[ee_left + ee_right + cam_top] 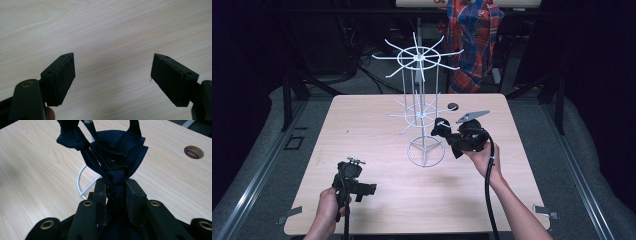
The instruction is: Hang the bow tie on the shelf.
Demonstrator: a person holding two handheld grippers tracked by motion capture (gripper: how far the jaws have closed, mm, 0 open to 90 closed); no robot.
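The bench (377, 200) is evenly lit from above, its surroundings nearly black. Shadows are faint. The high view is soft; nearby dark cloth (115, 147) lacks detail.

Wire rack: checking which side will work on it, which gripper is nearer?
Right. The right gripper, holding dark cloth, is beside the wire rack; the left gripper sits apart, near the table's front.

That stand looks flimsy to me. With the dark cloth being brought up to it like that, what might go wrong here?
1. The white wire rack is tall on a small ring base; a snag from the dark cloth could tip it.
2. The right gripper pinches only a bunched fold, so the cloth might slip out.
3. The left gripper is open over bare table, far from the rack, so nothing steadies it.
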